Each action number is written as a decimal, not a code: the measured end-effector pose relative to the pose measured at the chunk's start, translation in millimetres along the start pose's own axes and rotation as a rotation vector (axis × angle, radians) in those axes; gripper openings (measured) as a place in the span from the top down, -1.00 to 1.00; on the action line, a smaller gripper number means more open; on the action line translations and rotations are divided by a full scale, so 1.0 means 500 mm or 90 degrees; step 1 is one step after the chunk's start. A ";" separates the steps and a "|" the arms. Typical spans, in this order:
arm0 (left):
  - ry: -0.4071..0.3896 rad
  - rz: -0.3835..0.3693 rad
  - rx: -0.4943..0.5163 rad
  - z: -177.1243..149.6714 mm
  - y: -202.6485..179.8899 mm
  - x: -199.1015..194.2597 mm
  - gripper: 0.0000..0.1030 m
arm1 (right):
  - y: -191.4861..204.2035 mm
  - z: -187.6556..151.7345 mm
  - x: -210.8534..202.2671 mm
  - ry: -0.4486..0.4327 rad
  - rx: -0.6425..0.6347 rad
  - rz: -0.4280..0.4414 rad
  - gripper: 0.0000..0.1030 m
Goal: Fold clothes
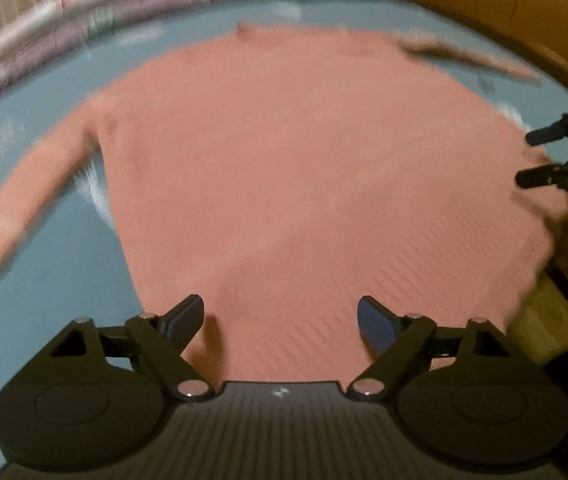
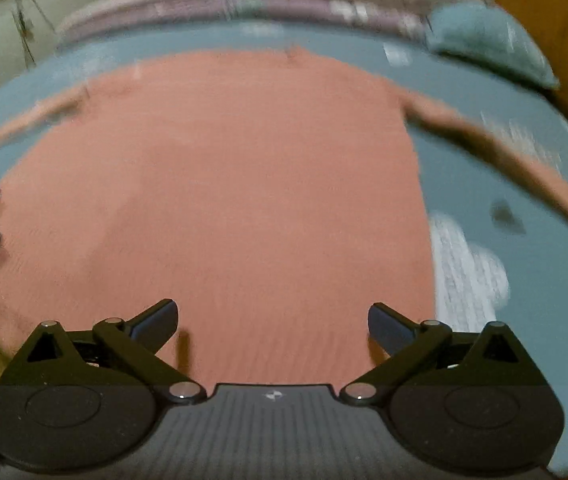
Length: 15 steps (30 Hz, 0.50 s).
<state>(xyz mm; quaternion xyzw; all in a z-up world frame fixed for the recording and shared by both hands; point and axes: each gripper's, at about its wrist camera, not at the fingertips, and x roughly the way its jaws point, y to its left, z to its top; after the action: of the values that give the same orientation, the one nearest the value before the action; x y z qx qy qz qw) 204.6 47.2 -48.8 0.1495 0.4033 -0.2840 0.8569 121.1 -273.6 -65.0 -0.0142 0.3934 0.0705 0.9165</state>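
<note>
A pink sweater [image 1: 304,168] is lying flat on a bed [image 1: 44,280].

The sweater is filling the middle of both pictures, with its sleeves reaching out to the left and right sides. The left gripper [image 1: 280,316] is sitting at the bottom of its picture with its jaws wide apart, holding nothing. The right gripper [image 2: 272,320] is doing the same. A blue pillow [image 2: 488,44] is resting in the upper right.

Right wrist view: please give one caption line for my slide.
Open right tool above a pink sweater spread flat on a blue bed.
</note>
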 end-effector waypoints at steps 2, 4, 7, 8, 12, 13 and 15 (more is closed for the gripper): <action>-0.037 -0.003 -0.004 0.038 0.015 0.025 -0.64 | 0.025 0.048 0.030 -0.032 -0.020 0.017 -1.00; -0.047 0.008 -0.008 0.073 0.027 0.070 -0.64 | 0.060 0.089 0.069 -0.059 -0.062 0.018 -1.00; -0.040 0.002 -0.020 0.087 0.044 0.124 -0.63 | 0.092 0.126 0.128 -0.070 -0.086 0.021 -1.00; -0.030 0.003 -0.025 0.084 0.049 0.137 -0.63 | 0.098 0.136 0.147 -0.068 -0.087 0.019 -1.00; -0.039 -0.002 -0.046 0.038 0.060 0.120 -0.65 | 0.092 0.114 0.179 -0.017 -0.022 0.007 -1.00; -0.039 -0.005 -0.052 0.025 0.062 0.110 -0.65 | 0.087 0.104 0.174 -0.023 0.002 0.011 -1.00; -0.033 -0.007 -0.061 0.000 0.068 0.086 -0.66 | 0.087 0.085 0.160 -0.026 0.012 0.004 -1.00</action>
<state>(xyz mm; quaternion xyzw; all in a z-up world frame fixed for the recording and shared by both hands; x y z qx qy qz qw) 247.3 58.6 -81.4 0.0983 0.3949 -0.2727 0.8718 199.9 -217.6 -92.2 -0.0030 0.3754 0.0702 0.9242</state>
